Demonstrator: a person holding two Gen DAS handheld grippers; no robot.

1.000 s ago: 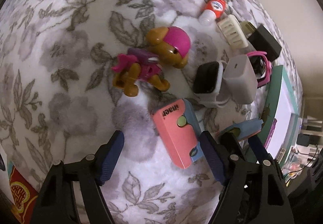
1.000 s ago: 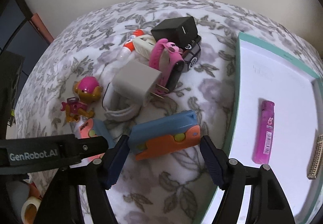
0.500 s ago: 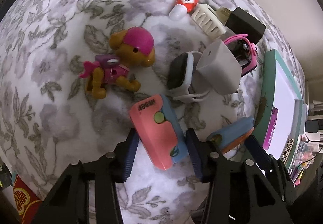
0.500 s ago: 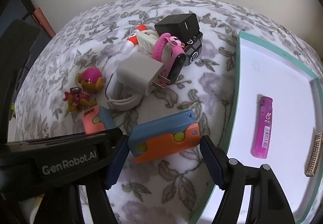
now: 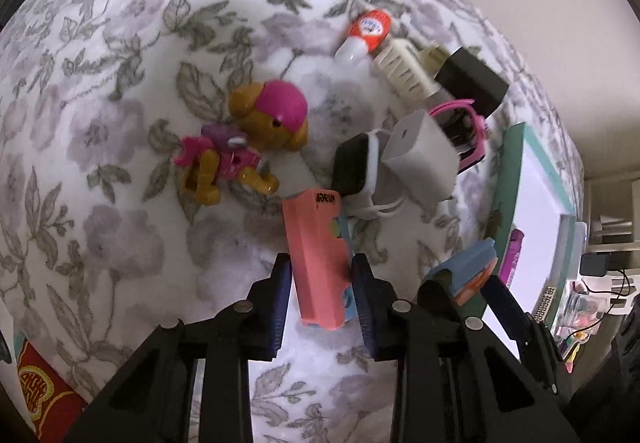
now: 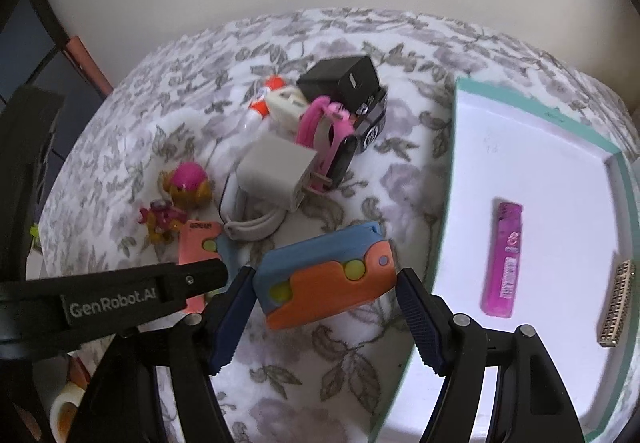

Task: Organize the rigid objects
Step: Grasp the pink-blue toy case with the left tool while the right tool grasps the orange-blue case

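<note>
Two grippers are down over my floral bench (image 6: 328, 355). My left gripper (image 5: 322, 289) has just been closing, and its blue pads now press both sides of the pink block (image 5: 318, 257), tipped on edge. My right gripper (image 6: 326, 307) straddles the blue-and-orange block (image 6: 326, 285); whether its pads bear on the block I cannot tell. Beside it, the teal-rimmed tray (image 6: 532, 147) holds a pink lighter (image 6: 505, 259).
</note>
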